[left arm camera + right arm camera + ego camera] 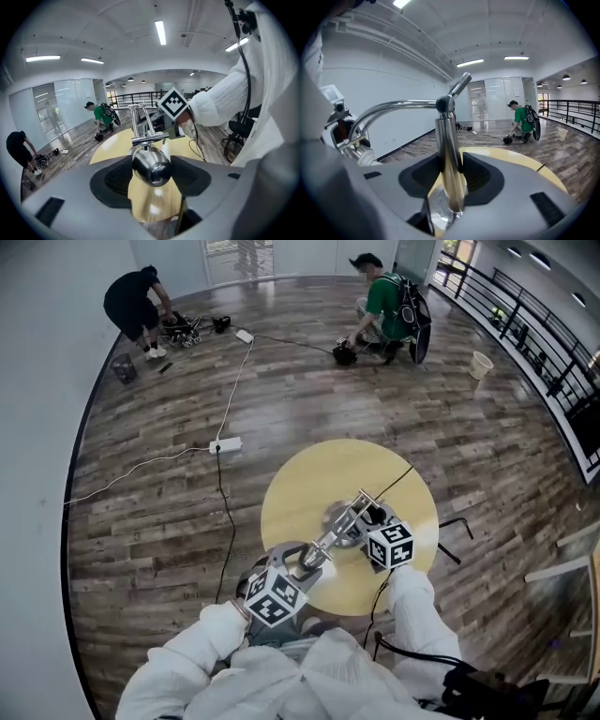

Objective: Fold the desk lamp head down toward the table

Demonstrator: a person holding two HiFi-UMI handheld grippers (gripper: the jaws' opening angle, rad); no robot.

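text: none readable | labels: none | numbers: none

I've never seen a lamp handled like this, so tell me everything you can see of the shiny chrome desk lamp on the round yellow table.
The shiny chrome desk lamp looks like polished metal throughout: a flat round base resting on the round yellow table, an upright post, a hinged twin-rod arm curving over from its top, and a small domed head. The right gripper clamps the post; the left gripper grips the head.
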